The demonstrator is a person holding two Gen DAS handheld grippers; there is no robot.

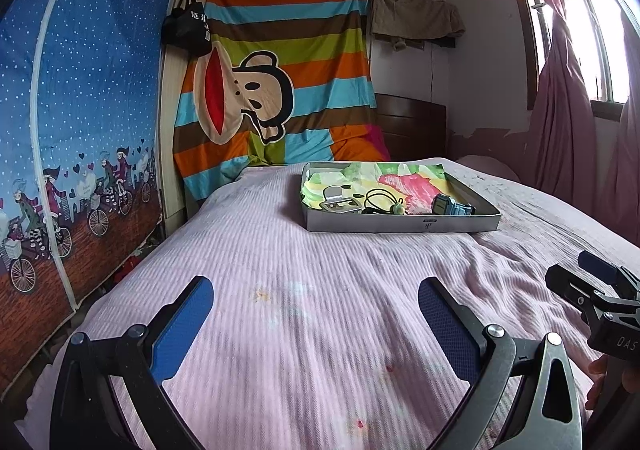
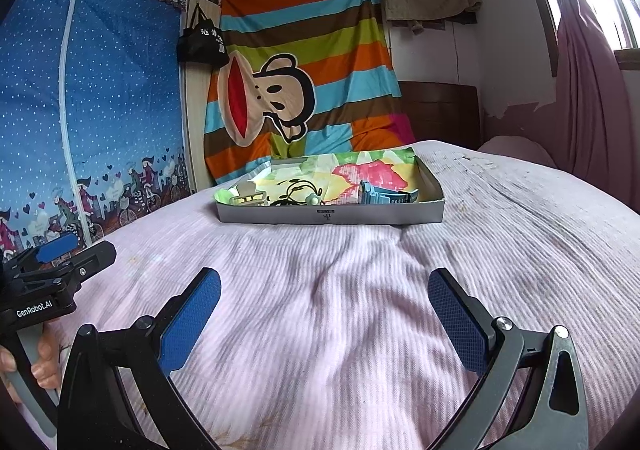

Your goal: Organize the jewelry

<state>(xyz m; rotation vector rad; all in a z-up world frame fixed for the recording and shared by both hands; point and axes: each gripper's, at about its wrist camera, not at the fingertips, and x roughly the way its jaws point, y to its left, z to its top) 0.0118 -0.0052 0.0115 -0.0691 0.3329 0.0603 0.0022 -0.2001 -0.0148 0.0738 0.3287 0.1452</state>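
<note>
Both hand-held grippers (image 1: 316, 314) (image 2: 324, 310) wide apart, empty

Daylight comes in through the window (image 1: 592, 38) at the upper right, blown out to white in both views. The room is evenly and fairly brightly lit, with soft shadows in the folds of the pink bedspread (image 2: 360, 262) (near part smeared by blur). Strong fisheye bending curves the walls, and the corners go black

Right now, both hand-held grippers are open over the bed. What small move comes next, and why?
Probably ease the right hand-held gripper forward toward the tray. The blue watch lies at the tray's right end, and both grippers are empty and short of it.
</note>
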